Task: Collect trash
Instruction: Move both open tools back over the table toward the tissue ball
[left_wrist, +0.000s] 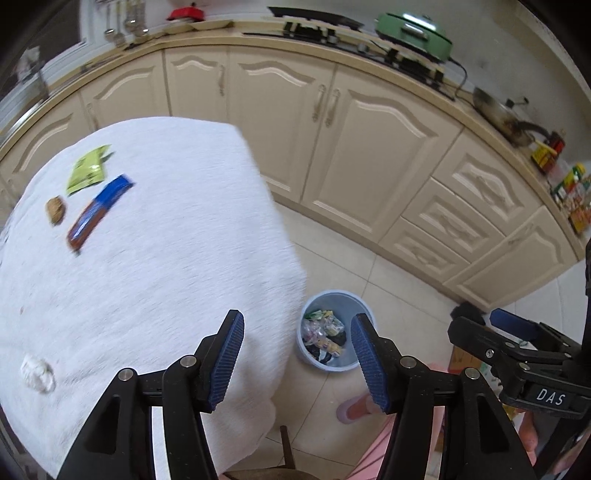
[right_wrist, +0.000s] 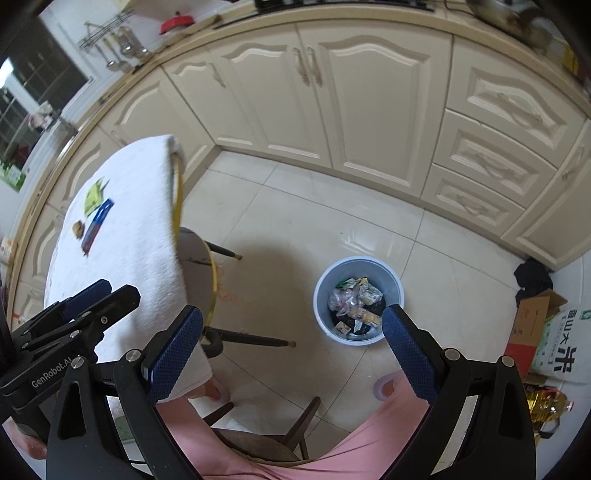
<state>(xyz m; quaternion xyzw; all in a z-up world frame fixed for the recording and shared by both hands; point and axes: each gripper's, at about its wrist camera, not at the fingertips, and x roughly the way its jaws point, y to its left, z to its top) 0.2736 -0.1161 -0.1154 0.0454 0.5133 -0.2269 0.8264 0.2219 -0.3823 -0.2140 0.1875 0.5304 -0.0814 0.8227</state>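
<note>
Nearest to each camera are the grippers themselves: the left gripper (left_wrist: 297, 360) has its blue fingers spread wide with nothing between them, and the right gripper (right_wrist: 291, 350) is likewise spread wide and empty, both held above the floor beside the white-covered table (left_wrist: 155, 258). Just off the table's near corner, on the tiled floor, stands the pale blue bin (right_wrist: 357, 300), its mouth up and already part-filled with crumpled wrappers (individual pieces inside are too jumbled to name). In the left wrist view the bin's right rim is cut off behind the gripper's right finger. On the table's near edge lies a crumpled white wad (left_wrist: 37, 373), blurred. Farther along the table, toward its far left side, a blue-and-brown wrapper (left_wrist: 98, 212) lies flat, its long axis running diagonally from near-left to far-right. Just left of it sits a small brown scrap (left_wrist: 55, 209), hard to identify, and just beyond both lies a yellow-green packet (left_wrist: 88, 170). Behind the table run cream cabinets (right_wrist: 332, 103).
</note>
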